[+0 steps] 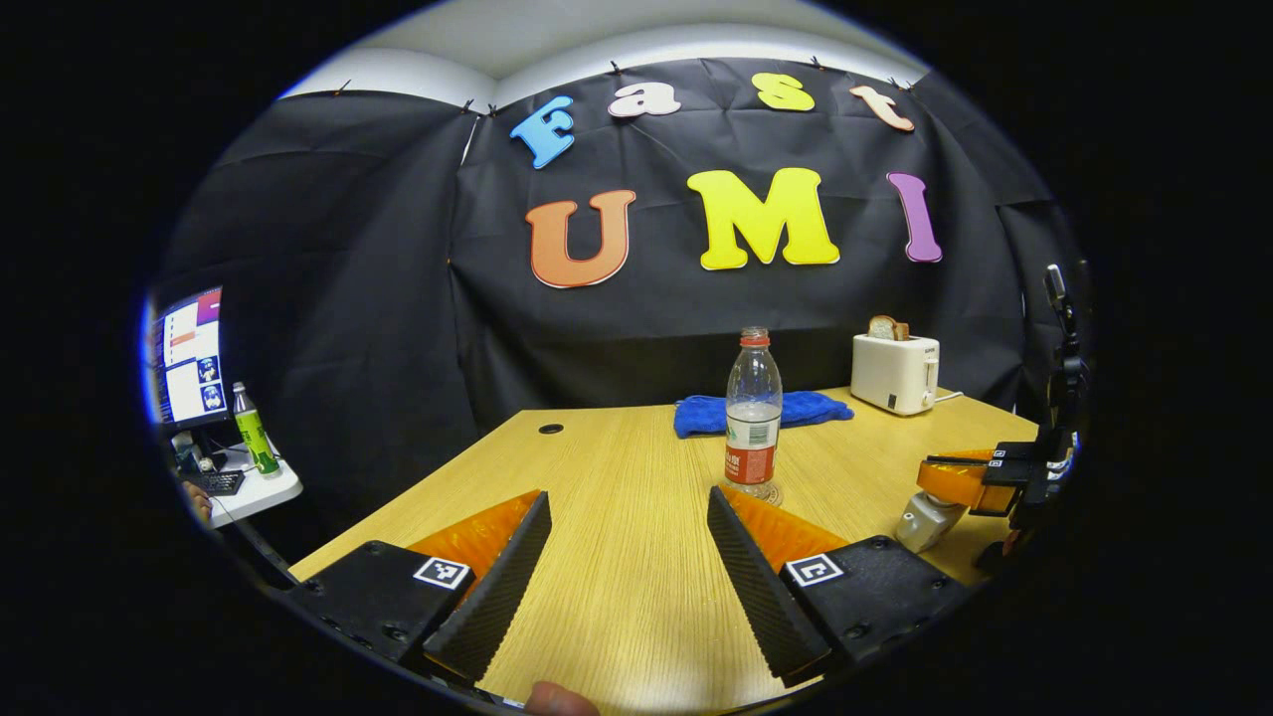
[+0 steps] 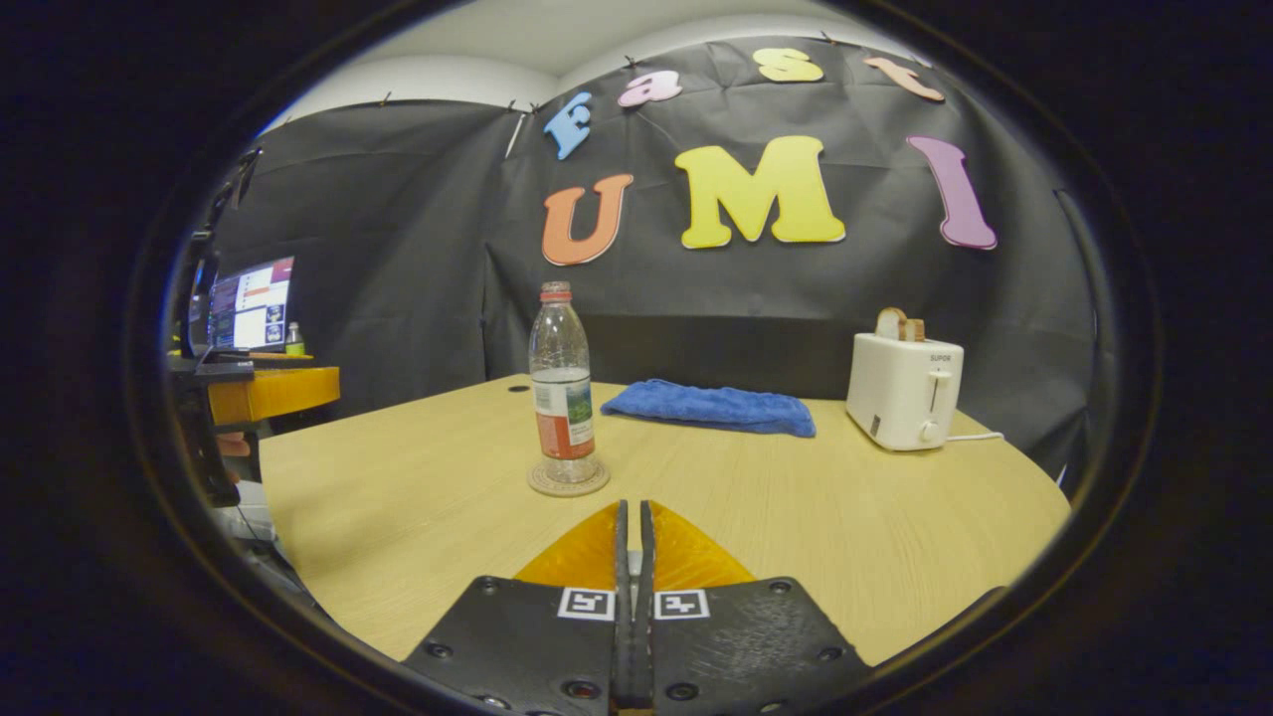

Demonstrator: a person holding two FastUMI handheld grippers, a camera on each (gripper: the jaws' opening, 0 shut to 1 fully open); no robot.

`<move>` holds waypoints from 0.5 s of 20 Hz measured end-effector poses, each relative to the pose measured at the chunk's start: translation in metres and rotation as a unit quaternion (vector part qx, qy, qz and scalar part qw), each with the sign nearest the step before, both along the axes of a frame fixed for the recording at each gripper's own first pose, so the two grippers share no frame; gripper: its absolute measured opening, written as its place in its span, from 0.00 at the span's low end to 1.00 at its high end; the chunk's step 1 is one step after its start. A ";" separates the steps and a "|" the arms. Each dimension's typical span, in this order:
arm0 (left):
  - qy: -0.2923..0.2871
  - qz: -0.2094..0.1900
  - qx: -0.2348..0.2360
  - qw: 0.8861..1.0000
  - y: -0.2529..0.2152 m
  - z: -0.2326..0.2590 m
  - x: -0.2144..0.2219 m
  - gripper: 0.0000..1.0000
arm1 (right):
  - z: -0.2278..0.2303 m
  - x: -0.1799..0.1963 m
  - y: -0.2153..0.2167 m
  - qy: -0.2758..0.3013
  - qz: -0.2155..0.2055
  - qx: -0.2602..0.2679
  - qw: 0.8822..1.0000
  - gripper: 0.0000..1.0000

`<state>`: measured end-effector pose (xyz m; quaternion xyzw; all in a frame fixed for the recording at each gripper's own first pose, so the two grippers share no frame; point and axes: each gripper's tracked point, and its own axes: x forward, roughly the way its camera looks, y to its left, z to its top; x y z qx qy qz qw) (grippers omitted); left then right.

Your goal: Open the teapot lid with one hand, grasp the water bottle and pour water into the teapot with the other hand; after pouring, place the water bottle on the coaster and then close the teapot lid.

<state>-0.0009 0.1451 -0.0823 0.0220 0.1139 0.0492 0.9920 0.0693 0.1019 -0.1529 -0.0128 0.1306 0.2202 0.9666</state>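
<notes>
A: Now, nearest first. My left gripper (image 1: 629,542) hangs over the counter (image 1: 617,597) with jaws wide, nothing between them.

B: And the right one?

A: Right gripper (image 2: 633,557) has its jaws pressed together, nothing between them, low over the counter (image 2: 398,517).

B: Where is the water bottle?

A: Water bottle (image 2: 563,388) stands upright on the coaster (image 2: 568,480), cap on, partly filled, just ahead of both grippers. In the left gripper view the water bottle (image 1: 752,413) sits beyond my right-hand finger (image 1: 766,577).

B: Teapot?

A: A white rounded piece (image 1: 925,519) under the other gripper (image 1: 980,475) at the right edge; I cannot tell what it is.

B: Farther back?

A: Blue cloth (image 2: 711,406) behind the bottle, white toaster (image 2: 903,390) with bread to the right, monitor (image 2: 251,303) far left.
</notes>
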 end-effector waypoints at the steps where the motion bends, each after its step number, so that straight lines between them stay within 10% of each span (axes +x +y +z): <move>1: -0.001 -0.001 0.001 1.000 -0.001 0.001 0.001 0.99 | -0.002 0.000 0.000 0.000 -0.001 -0.001 1.000 0.00; 7: 0.002 -0.008 0.001 1.000 -0.010 0.003 -0.002 0.99 | -0.005 -0.003 0.001 -0.017 -0.005 -0.014 1.000 0.02; 10: -0.004 -0.010 -0.002 1.000 -0.018 0.010 -0.004 0.99 | 0.013 -0.003 -0.003 -0.041 -0.016 -0.003 0.999 0.21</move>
